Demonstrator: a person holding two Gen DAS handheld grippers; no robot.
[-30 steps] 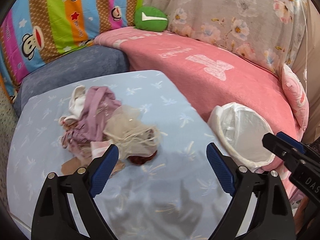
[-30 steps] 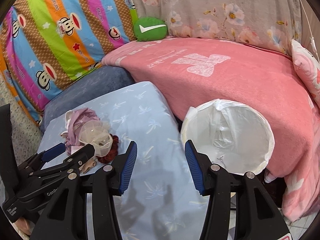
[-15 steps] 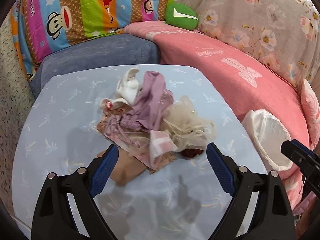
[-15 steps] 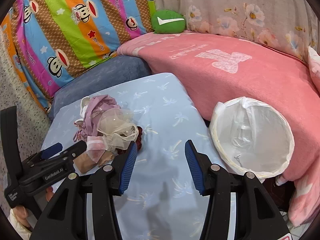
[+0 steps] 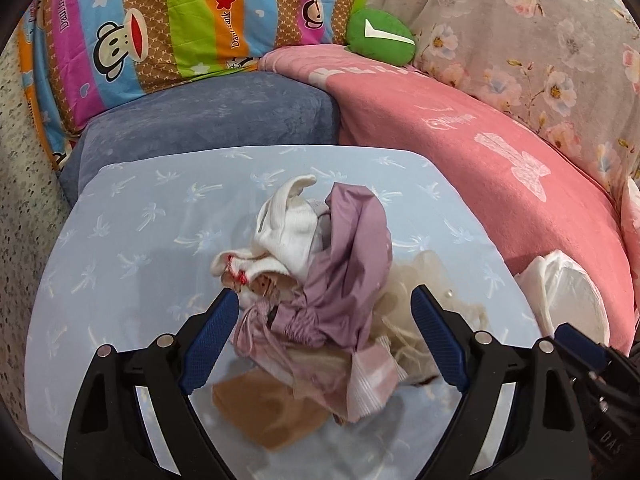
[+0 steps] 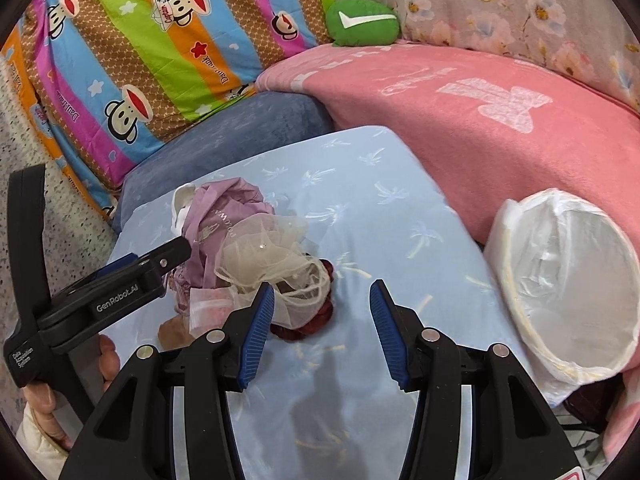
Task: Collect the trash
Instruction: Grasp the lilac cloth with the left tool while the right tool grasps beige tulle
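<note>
A heap of trash lies on the light blue cushion (image 5: 132,240): a mauve cloth (image 5: 352,264), a white sock (image 5: 288,236), cream netting (image 5: 420,288), a pink striped scrap (image 5: 370,384), a brown piece (image 5: 276,412). My left gripper (image 5: 324,340) is open, its jaws either side of the heap's near edge. In the right wrist view the heap (image 6: 256,256) has a dark red item (image 6: 320,316) at its near side. My right gripper (image 6: 322,328) is open and empty just right of it. A white-lined bin (image 6: 568,280) stands to the right.
A pink blanket (image 6: 480,120) covers the sofa behind the bin. A blue-grey cushion (image 5: 208,116), a striped monkey-print cover (image 5: 160,20) and a green pillow (image 5: 380,38) lie at the back. The bin's rim (image 5: 568,296) shows at the right of the left wrist view.
My left gripper has moved forward and left onto the heap, which now fills the space between its jaws. My right gripper has swung left, so the bin has slid to the right edge.
</note>
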